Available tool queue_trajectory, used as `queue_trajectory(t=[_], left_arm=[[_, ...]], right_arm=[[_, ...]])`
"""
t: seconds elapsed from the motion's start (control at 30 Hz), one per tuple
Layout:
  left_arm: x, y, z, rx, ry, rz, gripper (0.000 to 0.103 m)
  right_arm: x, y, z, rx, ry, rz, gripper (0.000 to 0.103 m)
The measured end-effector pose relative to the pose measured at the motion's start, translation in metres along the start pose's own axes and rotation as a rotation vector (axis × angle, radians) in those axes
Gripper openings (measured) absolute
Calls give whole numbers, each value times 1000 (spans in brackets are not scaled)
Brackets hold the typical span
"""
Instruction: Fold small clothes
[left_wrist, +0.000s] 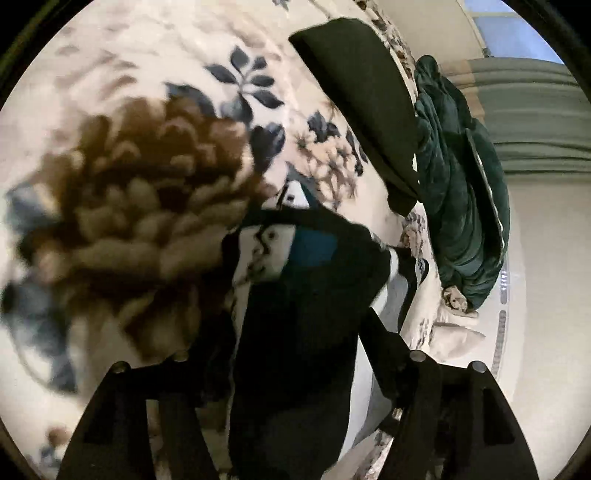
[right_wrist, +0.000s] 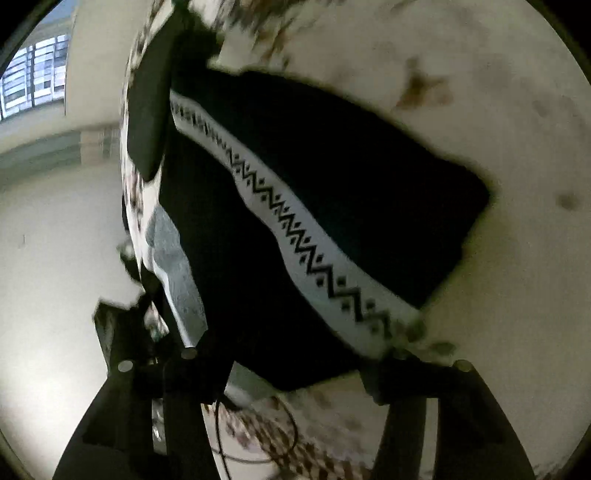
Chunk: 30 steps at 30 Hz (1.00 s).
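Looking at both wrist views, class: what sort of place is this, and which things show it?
Probably a bedroom: a floral bedspread under the black garment, a folded dark garment, a green blanket.

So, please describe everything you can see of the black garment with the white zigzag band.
The black garment looks like soft knit fabric, crossed by a white band with a black zigzag and small diamonds. A teal patch shows in the left wrist view. It lies folded over itself on the floral bedspread, a grey inner part showing at one edge. Its near edge runs between the fingers of the left gripper and the right gripper; whether they clamp it is unclear.
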<state>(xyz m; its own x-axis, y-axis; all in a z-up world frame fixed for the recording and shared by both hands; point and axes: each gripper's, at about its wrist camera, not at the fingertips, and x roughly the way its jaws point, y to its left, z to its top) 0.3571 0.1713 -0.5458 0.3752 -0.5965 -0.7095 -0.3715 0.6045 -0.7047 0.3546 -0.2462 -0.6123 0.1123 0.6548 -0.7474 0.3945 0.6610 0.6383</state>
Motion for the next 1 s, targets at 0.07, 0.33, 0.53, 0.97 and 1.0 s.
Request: queue_trajectory(t=[0.07,0.33,0.53,0.97,1.0], left_arm=[[-20,-9,-15,36,-60,84,65],[-25,-49,-6,214,-230,272,74],[8,-46,27,274,-227,213,20],[13,-42,55,239,-230,203,7],[17,-34,66,214,-235,217,6]], right_arm=[[-19,-1,-2,-5,-49,-46,59],[-86,66,19,-267,-190,-232,59],[-4,146,101,-504,-124,-293,59],[2,168,134,-540,-188,-319,4],[5,169,137,-534,-194,-322,4]])
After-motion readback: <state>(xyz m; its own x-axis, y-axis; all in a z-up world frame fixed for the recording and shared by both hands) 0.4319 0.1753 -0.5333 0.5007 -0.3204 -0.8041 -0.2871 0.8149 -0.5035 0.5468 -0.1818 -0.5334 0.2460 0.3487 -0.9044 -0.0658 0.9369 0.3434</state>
